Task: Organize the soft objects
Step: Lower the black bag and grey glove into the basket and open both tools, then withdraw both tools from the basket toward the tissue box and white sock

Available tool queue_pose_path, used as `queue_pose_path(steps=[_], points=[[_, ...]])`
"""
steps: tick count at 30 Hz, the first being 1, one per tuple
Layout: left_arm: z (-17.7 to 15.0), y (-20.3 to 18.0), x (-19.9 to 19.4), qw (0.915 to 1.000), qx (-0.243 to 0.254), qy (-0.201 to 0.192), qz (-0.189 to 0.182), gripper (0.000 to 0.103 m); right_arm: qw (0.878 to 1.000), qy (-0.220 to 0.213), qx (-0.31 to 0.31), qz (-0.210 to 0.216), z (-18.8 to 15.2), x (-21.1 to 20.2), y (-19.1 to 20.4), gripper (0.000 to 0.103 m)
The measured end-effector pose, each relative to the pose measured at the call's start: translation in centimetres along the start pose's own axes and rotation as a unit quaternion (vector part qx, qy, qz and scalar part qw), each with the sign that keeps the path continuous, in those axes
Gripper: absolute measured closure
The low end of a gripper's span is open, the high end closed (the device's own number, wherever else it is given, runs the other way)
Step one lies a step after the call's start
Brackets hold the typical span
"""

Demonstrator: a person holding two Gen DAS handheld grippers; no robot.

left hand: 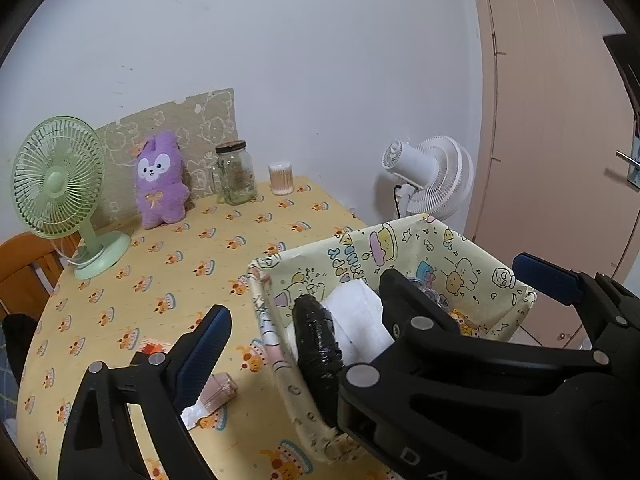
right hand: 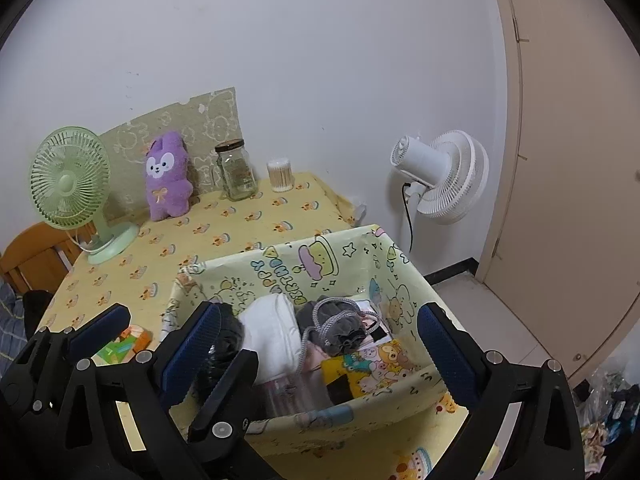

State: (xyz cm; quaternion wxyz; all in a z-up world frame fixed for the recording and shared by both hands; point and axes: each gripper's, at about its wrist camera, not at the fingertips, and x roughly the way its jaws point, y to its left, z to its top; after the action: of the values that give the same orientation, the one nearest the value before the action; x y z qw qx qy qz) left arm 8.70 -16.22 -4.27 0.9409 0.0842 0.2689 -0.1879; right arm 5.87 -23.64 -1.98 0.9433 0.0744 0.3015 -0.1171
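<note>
A yellow cartoon-print fabric basket (right hand: pixel 288 272) (left hand: pixel 400 240) stands on the table's near right. In it lie a white folded cloth (right hand: pixel 272 332) (left hand: pixel 356 316), a black shiny roll (left hand: pixel 316 340) (right hand: pixel 228 336), a grey drawstring pouch (right hand: pixel 336 324) and a yellow cartoon packet (right hand: pixel 368 368). A purple plush bunny (left hand: pixel 160 180) (right hand: pixel 166 176) leans at the back of the table. My left gripper (left hand: pixel 376 296) is open, its left finger (left hand: pixel 204 348) outside the basket. My right gripper (right hand: pixel 320 340) is open above the basket, empty.
The table has a yellow printed cloth (left hand: pixel 160 280). A green desk fan (left hand: pixel 60 188), a glass jar (left hand: pixel 236 172) and a cotton swab tub (left hand: pixel 282 178) stand at the back. A pink wrapped item (left hand: pixel 216 392) lies left of the basket. A white fan (right hand: pixel 440 176) is at right.
</note>
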Motion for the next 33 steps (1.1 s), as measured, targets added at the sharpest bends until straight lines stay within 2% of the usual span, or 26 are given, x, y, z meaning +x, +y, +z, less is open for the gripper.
queue_pose_path(steps=[24,33], points=[[-1.1,3.9,-7.2,0.9985,-0.015,-0.044,0.029,0.004,0.998,-0.050,-0.026,0.022,-0.4,-6.8,5.1,0.003],[-2.2,5.7,-8.7,0.9979,-0.019,-0.045,0.043,0.004,0.997,-0.050,-0.037,0.040,-1.1,-7.8,7.4,0.003]])
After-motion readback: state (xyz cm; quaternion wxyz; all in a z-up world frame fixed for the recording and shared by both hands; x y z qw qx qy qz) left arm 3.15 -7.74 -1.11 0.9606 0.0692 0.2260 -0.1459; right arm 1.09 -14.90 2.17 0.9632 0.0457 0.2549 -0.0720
